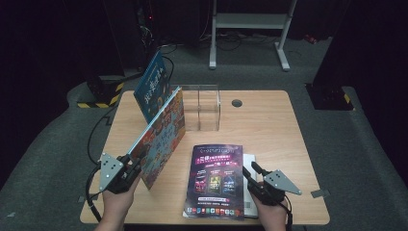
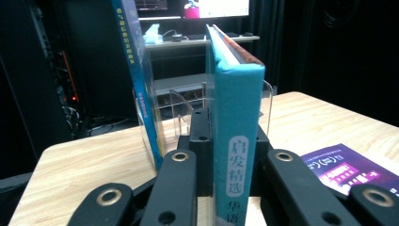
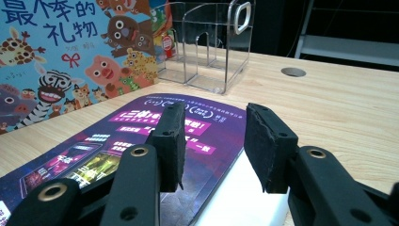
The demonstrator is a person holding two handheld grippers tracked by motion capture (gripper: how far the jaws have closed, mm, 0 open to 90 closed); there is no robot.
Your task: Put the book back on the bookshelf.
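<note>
Picture book [image 1: 161, 137] stands on edge left of the magazine [image 1: 216, 180]; clear rack [image 1: 202, 108] sits behind the magazine, second book [image 1: 153, 84] leaning at the rack's left.

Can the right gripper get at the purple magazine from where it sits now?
Probably yes: the right gripper is open right at the purple magazine's near edge, with nothing between them.

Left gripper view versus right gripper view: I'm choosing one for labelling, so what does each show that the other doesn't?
The left gripper view alone shows the picture book's teal spine clamped in the left gripper, and a blue book standing beside it. The right gripper view alone shows the book's animal cover, the right gripper with jaws apart, and the table's cable hole. Both share the clear acrylic rack and purple magazine.
</note>
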